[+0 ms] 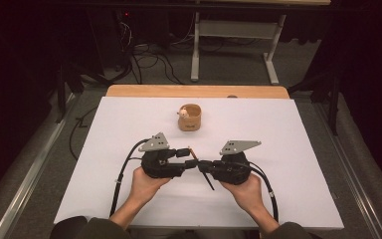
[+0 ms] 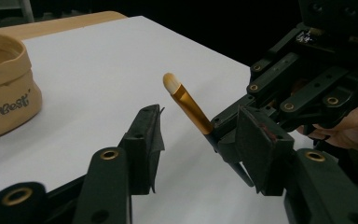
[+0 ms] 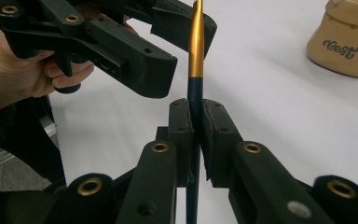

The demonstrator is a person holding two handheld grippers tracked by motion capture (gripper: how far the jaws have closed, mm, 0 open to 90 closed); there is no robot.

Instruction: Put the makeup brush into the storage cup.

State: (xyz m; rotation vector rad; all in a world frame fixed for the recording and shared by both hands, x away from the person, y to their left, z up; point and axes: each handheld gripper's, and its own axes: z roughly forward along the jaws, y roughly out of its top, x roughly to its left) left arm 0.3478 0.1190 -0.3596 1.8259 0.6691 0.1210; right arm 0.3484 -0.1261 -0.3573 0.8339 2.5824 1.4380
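The right tool [image 3: 195, 126] holds a makeup brush [image 3: 196, 51]: its two pads are pressed from both sides on the dark lower part of the handle, so it is closed narrow on it. In the right gripper view the brush stands straight up between the jaws, the dark handle passes down behind them, and the gold part rises above the pads. The top of the brush is cut off by the upper edge of this view, so the bristles are not visible there.

The left tool [image 2: 200, 135] is just beside the right one, and both point toward each other over the desk [image 1: 288, 149]. Its jaws are about half open, and the brush [image 2: 186, 105] stands between them, nearer to the pad on the right side of the left gripper view. No pad of the left tool presses on the brush; whether that nearer pad touches the handle I cannot tell, because the right tool covers this place. The cream bristle tip points up and away, tilted.

In the high view the left tool [image 1: 191, 158] and the right tool [image 1: 203, 165] almost meet, and the brush [image 1: 193, 153] is small and hard to make out there.

Farther away, beyond both tools, a small tan fabric basket [image 1: 191, 119] stands on the desk, well apart. Something pale sits at its rim, too small to identify.
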